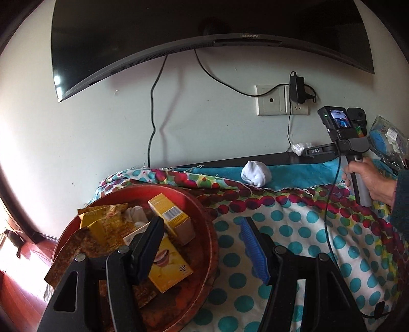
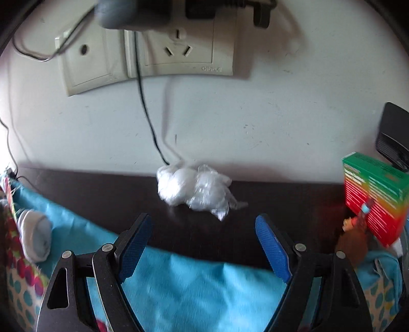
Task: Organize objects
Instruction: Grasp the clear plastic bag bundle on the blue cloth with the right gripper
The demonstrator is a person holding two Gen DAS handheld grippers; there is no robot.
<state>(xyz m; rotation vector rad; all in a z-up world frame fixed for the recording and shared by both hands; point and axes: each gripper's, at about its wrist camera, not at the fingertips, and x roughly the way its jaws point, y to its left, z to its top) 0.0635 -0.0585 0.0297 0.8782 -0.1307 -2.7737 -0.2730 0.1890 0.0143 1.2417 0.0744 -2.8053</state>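
Screen (image 1: 204,23) bezel reads "XIAOMI", upside down; wall socket (image 2: 179,51) marked "OPPLE", also inverted. Dark bench (image 2: 102,189) edge runs along the wall, bare around a crumpled plastic bag (image 2: 194,189). Left hand-held gripper (image 1: 204,237) wide, empty, above the red basin (image 1: 209,245) of yellow boxes (image 1: 168,212). Right hand-held gripper (image 2: 204,242) wide, empty, short of the bag. White sock (image 1: 255,173) lies on blue cloth (image 1: 294,173).

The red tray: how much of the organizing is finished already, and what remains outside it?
Done: the red tray already holds yellow boxes and sachets. In hand: nothing; the left gripper and right gripper are both open and empty. Left: the white sock on the cloth, the crumpled plastic bag straight ahead of the right gripper, and the green box.
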